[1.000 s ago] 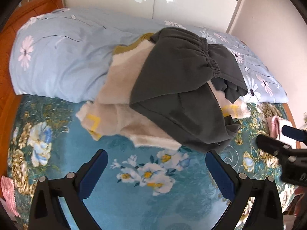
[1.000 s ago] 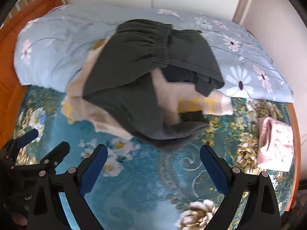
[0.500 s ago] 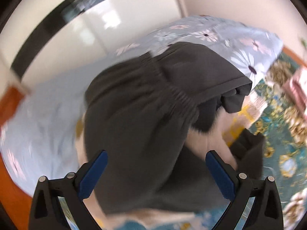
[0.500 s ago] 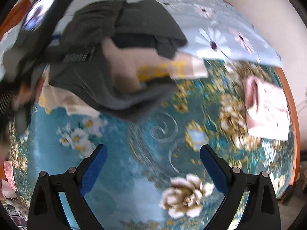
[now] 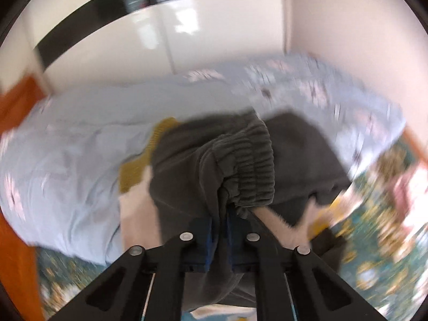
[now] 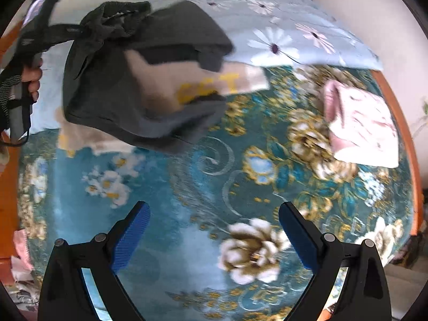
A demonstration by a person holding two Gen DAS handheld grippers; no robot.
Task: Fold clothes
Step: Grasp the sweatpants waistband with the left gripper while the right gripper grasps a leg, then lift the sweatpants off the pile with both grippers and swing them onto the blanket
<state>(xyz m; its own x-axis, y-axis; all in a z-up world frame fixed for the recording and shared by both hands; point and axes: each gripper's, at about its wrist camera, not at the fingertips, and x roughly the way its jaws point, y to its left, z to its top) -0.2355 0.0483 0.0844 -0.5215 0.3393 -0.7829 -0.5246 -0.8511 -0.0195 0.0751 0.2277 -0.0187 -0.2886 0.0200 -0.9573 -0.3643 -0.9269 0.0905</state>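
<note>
A bed fills both views, spread with a teal blanket [image 6: 214,187] patterned in gold and white flowers, and a pale blue floral duvet [image 6: 294,34] bunched along its far side below glossy white wardrobe doors [image 5: 174,40]. An orange wooden bed frame [image 5: 16,254] edges the bed at the left.

The left gripper [image 5: 220,230] has its blue-padded fingers [image 5: 207,243] pressed together on a fold of the dark grey trousers [image 5: 235,165], just below the gathered elastic waistband. In the right wrist view that waistband is bunched at the far left, with the trouser fabric hanging from it down to the blanket. Under the trousers lies a cream sweater [image 6: 165,80] with yellow lettering, partly covered by the grey cloth; its mustard ribbed edge [image 5: 139,168] shows in the left wrist view.

The right gripper [image 6: 214,230] hovers over the near part of the blanket with its fingers [image 6: 131,235] spread wide, holding nothing, well apart from the trousers. A folded pink and white garment [image 6: 363,128] rests on the blanket at the far right.
</note>
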